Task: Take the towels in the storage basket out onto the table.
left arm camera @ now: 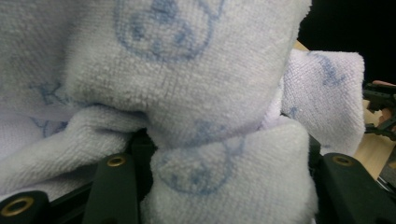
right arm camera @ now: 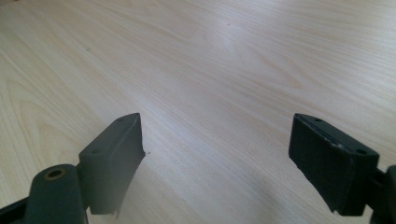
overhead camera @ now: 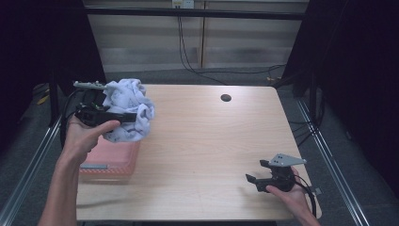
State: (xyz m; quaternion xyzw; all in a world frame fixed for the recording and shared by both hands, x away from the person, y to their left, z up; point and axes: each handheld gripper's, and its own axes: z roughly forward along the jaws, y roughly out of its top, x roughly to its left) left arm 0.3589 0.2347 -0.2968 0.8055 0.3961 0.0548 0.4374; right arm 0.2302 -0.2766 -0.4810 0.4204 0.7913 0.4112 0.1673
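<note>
A bunched pale blue towel [overhead camera: 129,109] with a printed pattern hangs in the air above the table's left side, and my left gripper [overhead camera: 123,116] is shut on it. In the left gripper view the towel [left arm camera: 187,93] bulges between and over both black jaws. My right gripper [overhead camera: 254,181] rests low at the table's front right, held by a hand, open. In the right gripper view its two jaws stand wide apart over bare wood, with the right gripper [right arm camera: 217,163] holding nothing.
A pink basket [overhead camera: 113,160] sits at the table's left front, just below the held towel. The light wooden table [overhead camera: 211,141] has a dark round hole [overhead camera: 226,98] near its far edge. Dark curtains flank both sides; cables run along the floor behind.
</note>
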